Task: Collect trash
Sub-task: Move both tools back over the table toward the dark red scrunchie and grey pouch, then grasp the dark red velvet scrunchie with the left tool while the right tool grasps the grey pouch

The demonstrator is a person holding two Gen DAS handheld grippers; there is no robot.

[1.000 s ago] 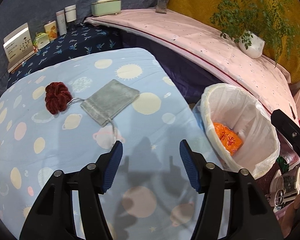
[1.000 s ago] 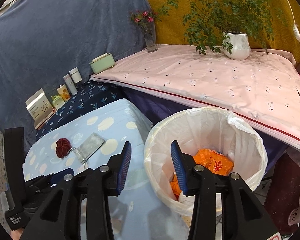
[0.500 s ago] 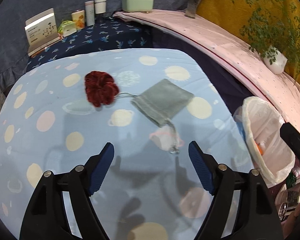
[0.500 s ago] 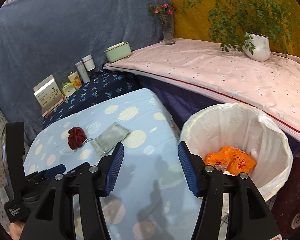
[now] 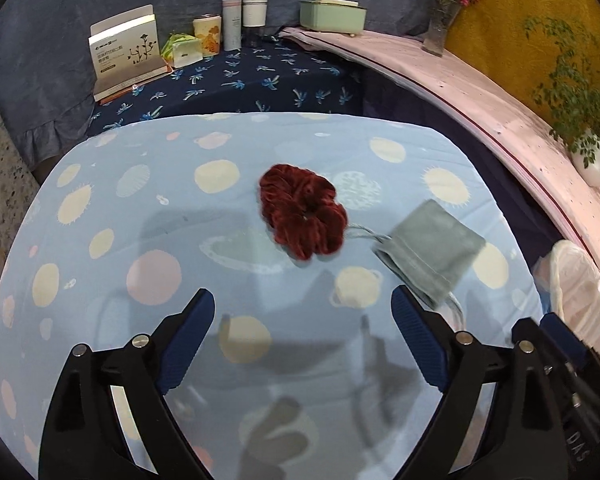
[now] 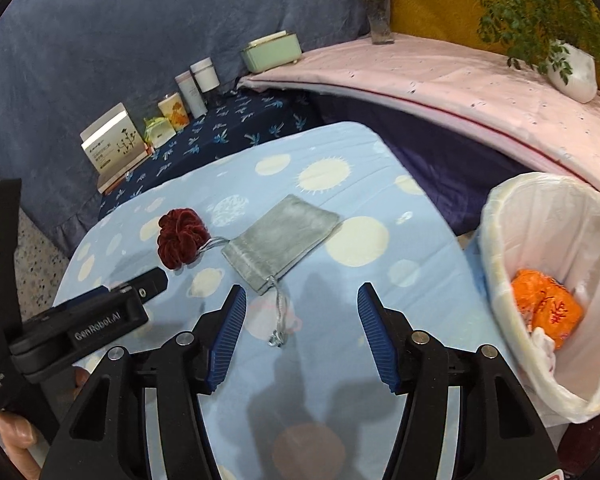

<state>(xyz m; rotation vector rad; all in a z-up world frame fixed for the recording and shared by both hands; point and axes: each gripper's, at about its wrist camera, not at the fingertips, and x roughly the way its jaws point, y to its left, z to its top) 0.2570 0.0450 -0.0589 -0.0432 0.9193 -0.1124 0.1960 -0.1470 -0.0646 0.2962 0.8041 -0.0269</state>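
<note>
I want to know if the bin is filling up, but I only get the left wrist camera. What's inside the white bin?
Observer: The right wrist camera looks into the trash bin. A crumpled orange wrapper lies at the bottom.
Operator: Is the right gripper holding anything?
Observer: No. The right gripper is open over the tablecloth, with nothing between its fingers.
Operator: Where does the pouch's string end?
Observer: The drawstring of the grey pouch trails toward the right gripper and ends in a small knot.

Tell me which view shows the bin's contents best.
The right wrist view: the bin faces the camera and the orange wrapper inside shows. The left wrist view catches only its white liner at the right edge, contents hidden.
</note>
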